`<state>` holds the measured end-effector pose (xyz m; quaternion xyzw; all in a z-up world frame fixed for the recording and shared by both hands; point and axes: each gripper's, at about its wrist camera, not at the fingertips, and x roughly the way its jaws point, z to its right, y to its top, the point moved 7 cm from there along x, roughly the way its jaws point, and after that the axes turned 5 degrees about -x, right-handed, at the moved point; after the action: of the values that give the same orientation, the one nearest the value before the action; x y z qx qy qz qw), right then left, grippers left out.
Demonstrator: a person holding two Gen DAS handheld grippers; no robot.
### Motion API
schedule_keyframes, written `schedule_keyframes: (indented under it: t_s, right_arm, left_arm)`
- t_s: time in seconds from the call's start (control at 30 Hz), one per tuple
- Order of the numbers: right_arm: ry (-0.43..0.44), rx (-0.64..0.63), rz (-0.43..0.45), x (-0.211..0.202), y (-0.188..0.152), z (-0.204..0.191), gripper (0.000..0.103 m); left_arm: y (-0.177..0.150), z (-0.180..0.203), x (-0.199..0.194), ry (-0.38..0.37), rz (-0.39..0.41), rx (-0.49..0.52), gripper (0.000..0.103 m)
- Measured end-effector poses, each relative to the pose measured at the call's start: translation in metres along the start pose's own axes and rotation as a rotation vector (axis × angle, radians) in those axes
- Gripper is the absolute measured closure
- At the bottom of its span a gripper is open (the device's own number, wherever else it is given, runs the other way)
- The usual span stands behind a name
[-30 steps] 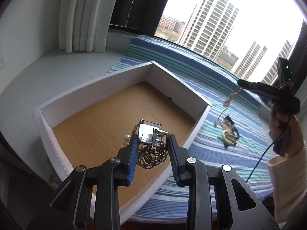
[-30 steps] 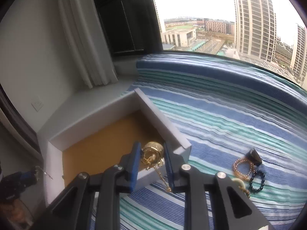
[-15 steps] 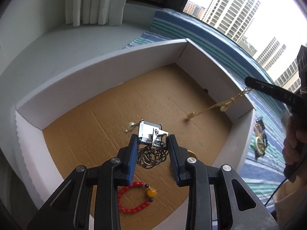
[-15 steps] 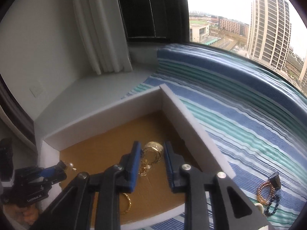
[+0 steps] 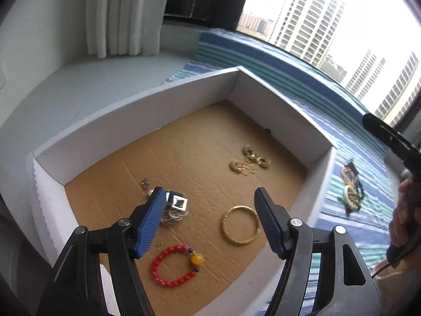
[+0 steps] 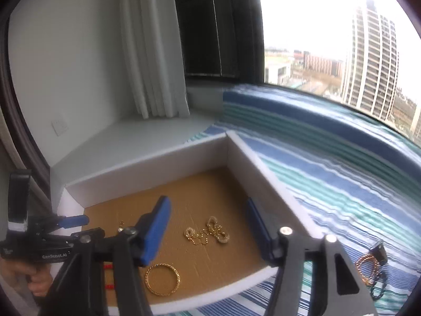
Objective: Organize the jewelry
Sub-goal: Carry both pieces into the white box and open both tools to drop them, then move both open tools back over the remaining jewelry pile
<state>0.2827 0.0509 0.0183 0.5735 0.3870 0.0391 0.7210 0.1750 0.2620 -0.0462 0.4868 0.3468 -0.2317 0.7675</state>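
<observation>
My left gripper [image 5: 208,197] hangs over the white box [image 5: 158,113], its jaws opening. A silver piece with a square mirror and rings [image 5: 175,206] lies on the cardboard floor beside the left pad, not pressed. My right gripper [image 6: 208,210] is over the same box [image 6: 147,171] with its jaws opening too. Below it a gold chain with discs [image 6: 208,233] [image 5: 250,160] lies loose on the floor. Also in the box are a gold bangle [image 5: 240,225] [image 6: 162,279] and a red bead bracelet [image 5: 175,266].
A small pile of bracelets [image 5: 351,189] [image 6: 371,266] lies on the striped blue-green cloth [image 6: 329,173] right of the box. A white ledge and a curtain [image 5: 123,13] are behind the box. A hand [image 5: 402,223] holds the right tool at the frame's edge.
Both grippers came down over the box and opened. The silver piece dropped out of the left one and the gold chain out of the right; both now lie on the box floor.
</observation>
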Motion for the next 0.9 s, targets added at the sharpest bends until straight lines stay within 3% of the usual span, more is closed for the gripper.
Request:
schedule_keyframes:
  t_s: [0.2, 0.4, 0.53, 0.73, 0.9]
  right_arm:
    - [-0.08, -0.014, 0.004, -0.058, -0.076, 0.011, 0.032]
    - [-0.226, 0.067, -0.035, -0.105, -0.173, 0.047, 0.032]
    - [-0.333, 0.144, -0.071, -0.13, -0.233, 0.074, 0.032]
    - [-0.454, 0.267, -0.125, -0.159, -0.31, 0.117, 0.032]
    - [-0.519, 0.337, -0.11, -0.176, -0.342, 0.138, 0.032]
  left_arm:
    - [-0.046, 0.089, -0.039, -0.15, 0.038, 0.175, 0.016]
    - [-0.106, 0.164, -0.021, -0.263, -0.012, 0.293, 0.015]
    - [-0.145, 0.196, 0.013, -0.289, -0.074, 0.323, 0.015]
    - [-0.197, 0.219, 0.05, -0.234, -0.122, 0.412, 0.015]
    - [-0.225, 0.228, 0.064, -0.215, -0.15, 0.446, 0.015]
